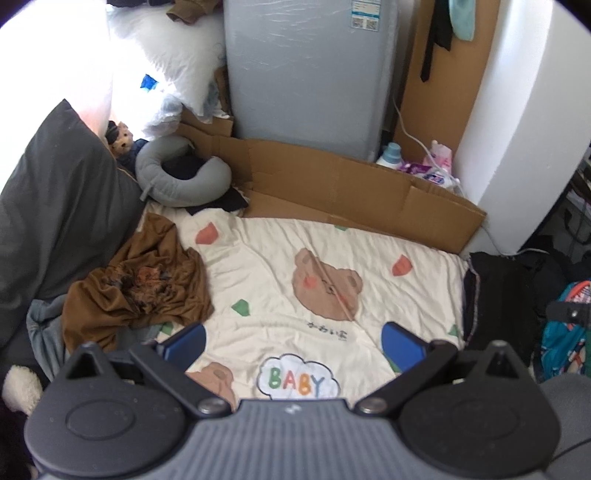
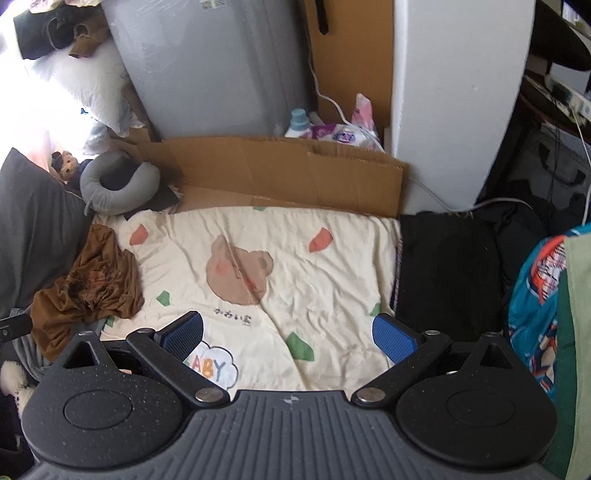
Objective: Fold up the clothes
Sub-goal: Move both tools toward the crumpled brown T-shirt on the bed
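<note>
both tools spread wide, empty: left tool [image 1: 293,345], right tool [image 2: 288,336]. brown garment [image 1: 136,288] crumpled ahead-left of each, on bear blanket [image 1: 388,295]; open blanket straight ahead, cardboard [image 1: 332,184] along far edge, black clothes [image 2: 443,269] ahead-right.

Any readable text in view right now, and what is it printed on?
"BABY": in the white cloud on the cream bear blanket.
Small dark characters under the bear face: too blurred to read.
Sticker on the grey appliance: too small to read.
Purple packet: print blurred.
</note>
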Demonstrator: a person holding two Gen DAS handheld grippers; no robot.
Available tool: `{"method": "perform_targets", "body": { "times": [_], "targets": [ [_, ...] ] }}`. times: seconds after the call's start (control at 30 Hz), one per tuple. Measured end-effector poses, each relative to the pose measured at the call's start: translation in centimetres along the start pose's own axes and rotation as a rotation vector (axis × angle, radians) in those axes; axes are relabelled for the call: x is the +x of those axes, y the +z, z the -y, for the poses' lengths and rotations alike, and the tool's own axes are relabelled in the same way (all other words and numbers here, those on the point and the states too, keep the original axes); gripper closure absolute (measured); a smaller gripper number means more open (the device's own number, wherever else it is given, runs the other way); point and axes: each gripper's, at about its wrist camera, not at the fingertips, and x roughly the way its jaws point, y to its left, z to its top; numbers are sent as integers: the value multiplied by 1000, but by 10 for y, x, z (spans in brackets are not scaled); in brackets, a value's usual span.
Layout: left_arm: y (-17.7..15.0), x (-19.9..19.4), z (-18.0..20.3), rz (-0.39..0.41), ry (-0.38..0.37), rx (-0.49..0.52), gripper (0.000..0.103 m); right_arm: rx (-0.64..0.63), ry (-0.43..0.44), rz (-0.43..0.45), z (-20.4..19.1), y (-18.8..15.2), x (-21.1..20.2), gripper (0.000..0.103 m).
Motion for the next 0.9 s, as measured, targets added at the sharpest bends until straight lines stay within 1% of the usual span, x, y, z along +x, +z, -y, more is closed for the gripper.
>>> {"method": "perform_targets", "body": {
  "times": [0.07,0.2,0.3,0.33,0.43,0.57,0.63,0.83,0.9],
  "targets": [
    [2,3,-7,0,7,-10,1,1,10,8,-4,4,1,2],
    [6,11,-23,24,31,-27,1,-48,-21,42,-17,12,8,2],
    [9,18,-35,40,48,-40,1,-30,15,18,-20,19,17,2],
    [9,20,-39,45,54,-45,1,-29,27,24,-22,22,20,2],
    [12,26,-50,61,72,-58,1,-36,14,29,-25,29,30,2],
    [15,38,-65,85,72,-87,1,-16,34,37,-22,38,46,2],
    [15,43,-72,95,71,-111,1,-38,26,31,-26,42,55,2],
    [20,55,-90,127,109,-148,1,-99,12,31,-39,55,76,2],
    [21,59,-99,137,123,-171,1,-106,29,29,-41,60,85,2]
  ]
}}
